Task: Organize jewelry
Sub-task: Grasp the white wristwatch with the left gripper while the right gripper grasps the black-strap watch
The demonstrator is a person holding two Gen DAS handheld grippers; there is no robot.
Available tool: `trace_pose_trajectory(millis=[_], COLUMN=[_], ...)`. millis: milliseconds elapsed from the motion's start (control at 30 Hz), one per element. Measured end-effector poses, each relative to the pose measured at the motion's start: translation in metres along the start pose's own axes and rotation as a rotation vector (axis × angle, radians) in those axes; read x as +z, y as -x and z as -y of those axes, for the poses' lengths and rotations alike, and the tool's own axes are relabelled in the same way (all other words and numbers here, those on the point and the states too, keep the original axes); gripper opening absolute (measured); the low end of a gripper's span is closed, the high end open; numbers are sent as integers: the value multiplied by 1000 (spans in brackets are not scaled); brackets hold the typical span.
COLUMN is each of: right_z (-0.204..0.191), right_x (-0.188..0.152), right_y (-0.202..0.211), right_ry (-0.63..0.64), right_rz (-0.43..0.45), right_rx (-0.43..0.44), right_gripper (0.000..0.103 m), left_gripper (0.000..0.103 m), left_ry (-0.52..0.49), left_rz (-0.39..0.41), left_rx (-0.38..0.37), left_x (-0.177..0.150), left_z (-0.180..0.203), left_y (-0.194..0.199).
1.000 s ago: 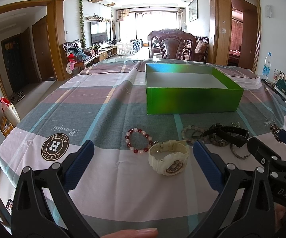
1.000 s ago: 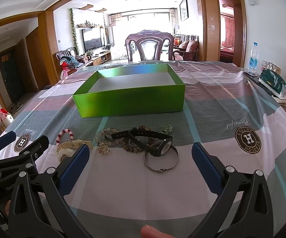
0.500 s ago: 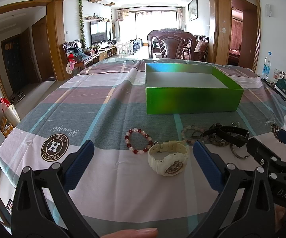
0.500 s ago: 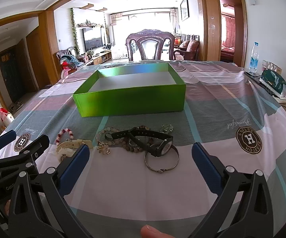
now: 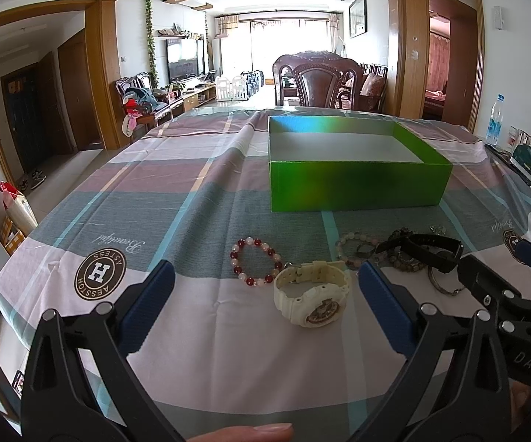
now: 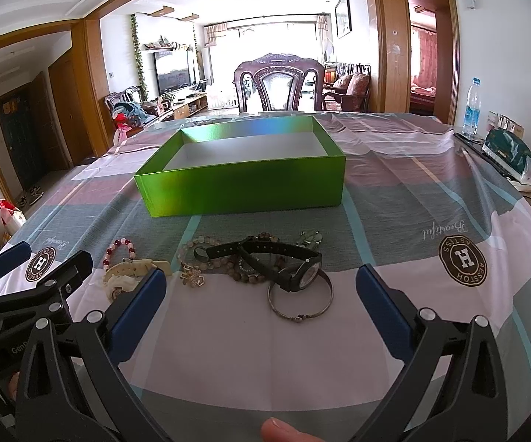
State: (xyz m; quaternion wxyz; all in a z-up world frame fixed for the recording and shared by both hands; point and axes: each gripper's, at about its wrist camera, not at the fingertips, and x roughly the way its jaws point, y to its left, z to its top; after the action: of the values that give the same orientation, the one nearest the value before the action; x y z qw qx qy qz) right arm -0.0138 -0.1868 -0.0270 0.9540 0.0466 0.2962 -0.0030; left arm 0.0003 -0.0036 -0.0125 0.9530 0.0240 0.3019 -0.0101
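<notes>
An empty green box (image 5: 357, 186) (image 6: 243, 188) stands on the checked tablecloth beyond a row of jewelry. A red-and-white bead bracelet (image 5: 255, 266) (image 6: 118, 252) and a cream watch (image 5: 311, 296) (image 6: 125, 276) lie just ahead of my left gripper (image 5: 265, 304), which is open with nothing between its fingers. A black watch (image 6: 284, 263) (image 5: 429, 250), brown bead strands (image 6: 236, 270), a pale bead bracelet (image 5: 354, 248), a flower charm (image 6: 192, 277) and a silver bangle (image 6: 300, 300) lie ahead of my open right gripper (image 6: 262, 305).
A wooden chair (image 6: 278, 86) stands behind the table's far edge. A water bottle (image 6: 472, 107) and a dark green pouch (image 6: 510, 154) sit at the right edge. A fold in the cloth (image 5: 236, 147) runs left of the box. A fingertip (image 6: 284, 431) shows at the bottom.
</notes>
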Motion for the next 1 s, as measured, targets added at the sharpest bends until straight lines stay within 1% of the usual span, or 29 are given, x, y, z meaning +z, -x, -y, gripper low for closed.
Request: trace_pose_trajectory(millis=[133, 200, 300, 367, 400, 433, 467, 500, 567, 633, 667, 767, 833, 933, 967, 1000], right_z=[11, 19, 30, 38, 43, 47, 50, 52, 52, 48, 46, 40, 34, 30, 29, 27], right_x=[8, 14, 20, 20, 21, 20, 21, 21, 24, 28, 29, 30, 29, 27, 27, 25], right_y=[2, 0, -13, -25, -33, -37, -42, -46, -49, -54, -56, -64, -71, -78, -80, -84], right_ry=[-6, -9, -11, -42, -70, -95, -116, -124, -114, -76, -63, -28, -19, 0, 10, 23], right_rz=[24, 15, -62, -143, -184, -208, -232, -246, -253, -260, -262, -283, -300, -314, -317, -322], right_rx=[-51, -46, -51, 8, 68, 106, 131, 138, 125, 96, 91, 95, 116, 104, 93, 81], right_gripper=[101, 101, 101, 100, 97, 94, 86, 77, 70, 65, 62, 61, 62, 72, 75, 75], left_gripper=[99, 99, 99, 98, 98, 96, 96, 95, 85, 81, 80, 80, 80, 87, 87, 87], left_ry=[8, 28, 53, 39, 28, 11, -1, -12, -29, -30, -23, -34, -37, -47, -53, -58], left_rz=[-24, -44, -88, -125, -139, -153, -164, -185, -221, -253, -251, -257, -265, -263, -264, -270], left_rx=[14, 15, -3, -10, -20, -28, -35, -42, -58, -69, -80, -91, -111, -142, -148, -155], left_x=[2, 5, 9, 10, 10, 9, 9, 8, 7, 5, 5, 7, 7, 7, 7, 6], left_z=[-5, -10, -17, -16, -16, -14, -12, -10, -8, -7, -8, -6, -5, -2, -1, 1], left_y=[-8, -13, -23, -29, -31, -33, -35, -38, -45, -51, -50, -51, -52, -50, -51, -52])
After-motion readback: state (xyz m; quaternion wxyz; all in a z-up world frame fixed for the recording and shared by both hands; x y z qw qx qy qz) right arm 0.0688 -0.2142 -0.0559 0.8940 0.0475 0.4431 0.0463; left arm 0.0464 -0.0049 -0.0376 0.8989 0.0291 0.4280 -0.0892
